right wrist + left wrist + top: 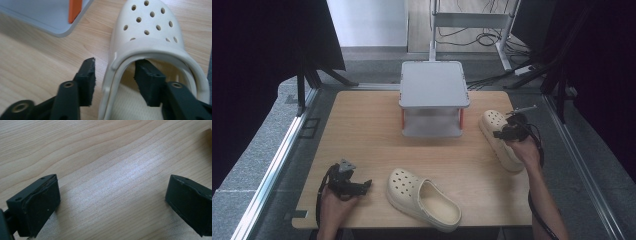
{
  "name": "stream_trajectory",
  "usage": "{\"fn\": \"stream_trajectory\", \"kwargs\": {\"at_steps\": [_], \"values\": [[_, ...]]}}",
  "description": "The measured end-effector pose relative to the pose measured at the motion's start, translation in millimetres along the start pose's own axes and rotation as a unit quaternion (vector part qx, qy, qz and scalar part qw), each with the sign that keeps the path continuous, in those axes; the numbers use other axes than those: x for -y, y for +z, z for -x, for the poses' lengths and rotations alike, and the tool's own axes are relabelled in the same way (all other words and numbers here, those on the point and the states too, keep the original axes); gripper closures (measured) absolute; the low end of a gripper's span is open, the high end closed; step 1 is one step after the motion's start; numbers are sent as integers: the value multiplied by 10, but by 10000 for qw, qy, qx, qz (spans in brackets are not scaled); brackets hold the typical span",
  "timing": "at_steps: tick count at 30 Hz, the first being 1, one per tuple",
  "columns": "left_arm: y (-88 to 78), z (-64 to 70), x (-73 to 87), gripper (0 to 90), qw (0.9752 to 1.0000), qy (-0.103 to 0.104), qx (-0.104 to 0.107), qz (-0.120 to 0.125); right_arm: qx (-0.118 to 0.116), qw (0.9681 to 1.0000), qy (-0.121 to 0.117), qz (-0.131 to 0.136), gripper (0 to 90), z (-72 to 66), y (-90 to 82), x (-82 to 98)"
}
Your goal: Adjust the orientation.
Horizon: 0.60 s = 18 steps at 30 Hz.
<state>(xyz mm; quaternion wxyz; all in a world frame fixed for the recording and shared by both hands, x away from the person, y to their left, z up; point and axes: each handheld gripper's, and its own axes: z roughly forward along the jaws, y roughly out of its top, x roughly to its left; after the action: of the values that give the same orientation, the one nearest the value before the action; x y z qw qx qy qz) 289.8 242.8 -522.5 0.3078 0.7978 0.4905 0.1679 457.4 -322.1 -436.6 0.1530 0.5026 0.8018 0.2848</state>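
Two cream perforated clogs lie on the wooden table (362,125). One clog (498,142) rests at the right edge, toe pointing away; the other clog (422,197) lies at the front middle. My right gripper (506,132) stands at the right clog's opening. In the right gripper view this clog (150,27) has its side wall between the jaws of my right gripper (115,62), one jaw outside and one inside the shoe, with a gap on each side. My left gripper (361,186) sits low at the front left, left of the near clog, and its jaws (112,178) stand wide apart over bare wood.
A grey two-level shelf (433,82) with orange posts stands at the back middle of the table; its corner (57,25) lies close to the left of the right clog. Metal rails run along both table sides, with dark curtains beyond.
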Motion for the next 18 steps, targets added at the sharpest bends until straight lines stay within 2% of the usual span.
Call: {"fn": "stream_trajectory", "kwargs": {"at_steps": [2,4,5,8,14,18], "values": [[0,0,0,0,10000,0,0,0,-40,10000,30,-72,590,28,56,-8],[0,0,0,0,10000,-2,0,2,-247,9996,106,-45,694,40,76,-10],[0,0,0,0,10000,-2,0,1,-311,9994,125,-45,713,35,78,-10],[0,0,0,0,10000,0,0,0,-233,9995,199,-55,750,15,61,-1],[0,0,0,0,10000,-3,0,2,0,10000,34,-45,772,-21,-40,72],[1,2,0,0,10000,-9,3,8,-64,9999,21,75,772,-58,-190,121]]}}
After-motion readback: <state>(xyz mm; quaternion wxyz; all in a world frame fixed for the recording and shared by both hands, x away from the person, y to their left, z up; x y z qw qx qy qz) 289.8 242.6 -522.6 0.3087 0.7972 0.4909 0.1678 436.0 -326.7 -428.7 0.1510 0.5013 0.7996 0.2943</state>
